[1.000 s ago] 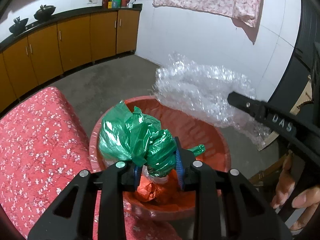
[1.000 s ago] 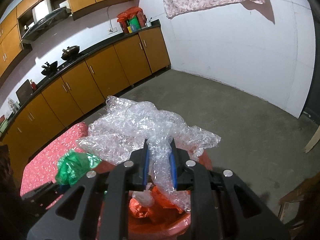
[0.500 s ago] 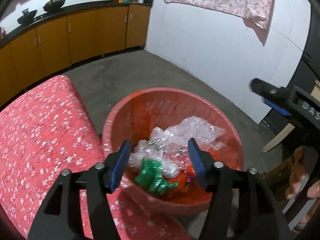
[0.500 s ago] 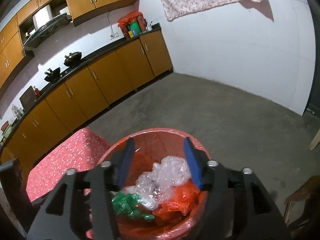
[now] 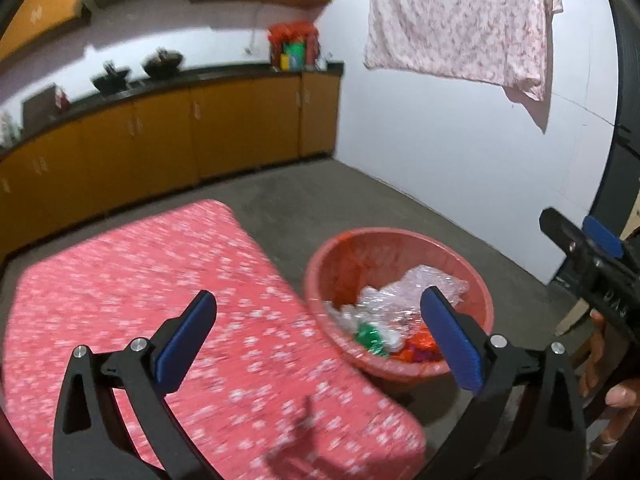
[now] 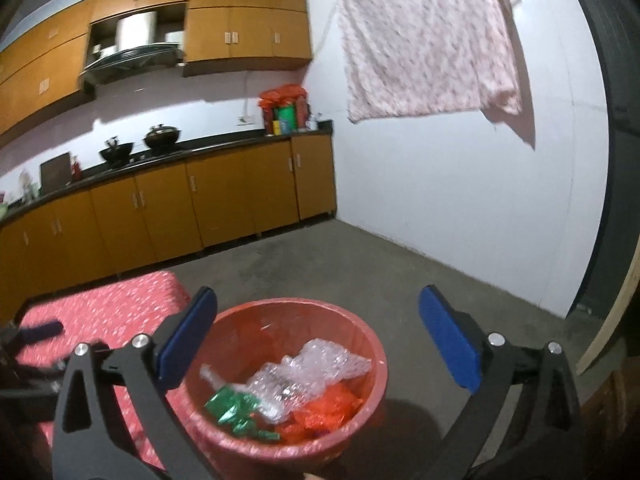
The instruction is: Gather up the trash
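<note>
1. Nearest the cameras, the left gripper [image 5: 318, 334] has its blue-padded fingers wide apart and opening, with nothing between them; through the gap show the red flowered cloth [image 5: 160, 280] and part of the basin.
2. The right gripper [image 6: 318, 334] is the same — jaws spread and opening, empty — and frames the basin from above. In the left view it shows at the right edge, held by the person's hand [image 5: 608, 376].
3. Just past the fingers sits the red basin [image 6: 360, 332], on the floor against the edge of the cloth-covered surface.
4. The trash lies inside it: a crumpled sheet of bubble wrap [image 6: 316, 372] across the middle, a green plastic bag [image 6: 236, 408] on its left side, an orange plastic bag [image 6: 328, 404] at the near side. All three touch one another.
5. Handling, as a judgement: every piece is feather-light, soft and slippery film. Pinch a bunched fold rather than a flat face, or the film may slide out; the bubble wrap springs back and may trail over the rim.
6. The cloth shows no loose trash in view — the collecting looks close to done.
7. Farther off: bare concrete floor [image 6: 360, 256], orange cabinets [image 6: 200, 208] with pots on the counter, and a pink sheet [image 6: 428, 40] hanging on the white wall.
</note>
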